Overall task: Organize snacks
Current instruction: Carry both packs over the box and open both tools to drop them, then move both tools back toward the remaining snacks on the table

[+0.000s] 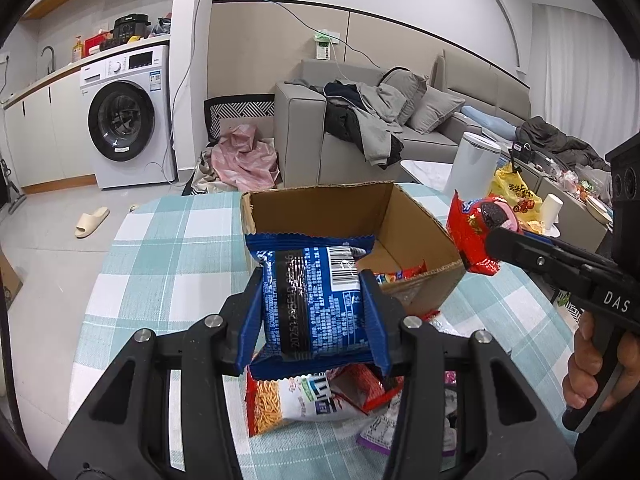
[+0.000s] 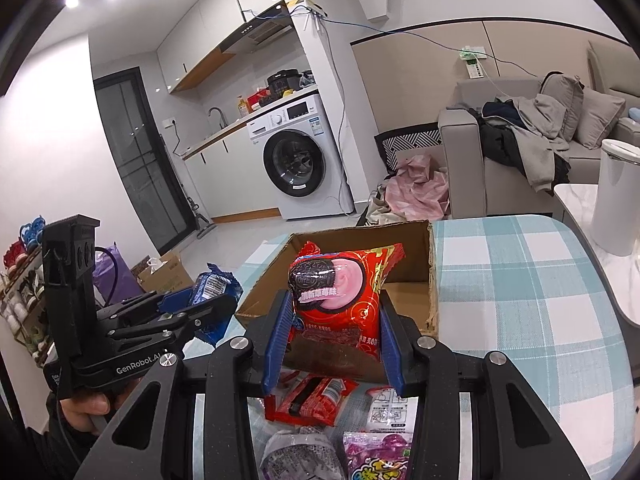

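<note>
Snack packets lay in a loose pile on the checked tablecloth (image 1: 160,248), on the near side of an open cardboard box (image 1: 416,232) that stood on the same cloth. Two packets had been lifted clear of the pile, one in each hand-held gripper.

The left gripper (image 1: 316,312) was clamped on a blue biscuit packet (image 1: 316,300). Its blue pads (image 1: 252,320) pressed both side edges of the packet, which was presented back face up, barcode toward the box. The packet was suspended above the pile, with its far end overlapping the near wall of the box in the left wrist view.

The right gripper (image 2: 334,344) was clamped on a red sandwich-biscuit packet (image 2: 344,296), held upright with the printed face toward the camera. In the right wrist view this packet stood in front of the box opening (image 2: 408,248). In the left wrist view it was positioned just beside the right corner of the box.

Inside the box, one red wrapper (image 1: 404,274) was visible against the near right wall. Beneath the grippers, the pile included a noodle-snack bag (image 1: 288,400), a red packet (image 2: 316,398) and a purple packet (image 2: 376,456).

Each gripper handle was held by a hand (image 1: 592,364).
</note>
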`<state>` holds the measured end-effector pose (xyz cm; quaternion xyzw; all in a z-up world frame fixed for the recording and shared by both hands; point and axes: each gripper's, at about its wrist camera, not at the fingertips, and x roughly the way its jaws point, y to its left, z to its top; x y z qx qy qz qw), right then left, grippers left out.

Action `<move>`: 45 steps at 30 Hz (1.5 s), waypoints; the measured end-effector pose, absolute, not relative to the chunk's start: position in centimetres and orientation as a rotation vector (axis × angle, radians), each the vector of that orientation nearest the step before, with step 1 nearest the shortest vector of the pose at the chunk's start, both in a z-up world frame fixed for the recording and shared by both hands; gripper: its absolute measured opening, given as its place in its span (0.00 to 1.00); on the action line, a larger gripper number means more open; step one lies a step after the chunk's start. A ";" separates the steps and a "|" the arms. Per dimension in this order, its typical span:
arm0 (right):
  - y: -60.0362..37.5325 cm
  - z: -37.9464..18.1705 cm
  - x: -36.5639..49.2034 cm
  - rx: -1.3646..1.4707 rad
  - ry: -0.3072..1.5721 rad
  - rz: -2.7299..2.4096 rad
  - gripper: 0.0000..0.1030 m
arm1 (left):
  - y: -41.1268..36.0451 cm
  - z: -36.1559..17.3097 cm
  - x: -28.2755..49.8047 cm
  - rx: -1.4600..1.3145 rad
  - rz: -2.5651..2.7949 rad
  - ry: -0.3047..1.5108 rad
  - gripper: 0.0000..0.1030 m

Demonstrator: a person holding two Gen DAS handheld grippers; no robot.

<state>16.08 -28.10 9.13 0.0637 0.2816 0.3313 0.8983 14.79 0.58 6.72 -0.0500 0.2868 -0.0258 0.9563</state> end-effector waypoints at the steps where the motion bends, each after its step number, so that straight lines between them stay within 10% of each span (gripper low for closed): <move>1: -28.1 9.1 16.2 0.134 0.584 0.684 0.40 | 0.6 6.7 14.9 -0.101 -0.054 0.584 0.41; 34: -26.5 6.5 20.6 0.121 0.667 0.647 0.40 | 0.2 3.9 22.4 -0.093 -0.061 0.640 0.51; 39: -27.1 6.6 20.1 0.119 0.668 0.647 0.63 | 0.4 4.3 21.1 -0.091 -0.054 0.613 0.81; 45: -28.1 6.5 19.1 0.137 0.681 0.643 0.97 | 0.8 4.7 18.9 -0.083 -0.050 0.616 0.87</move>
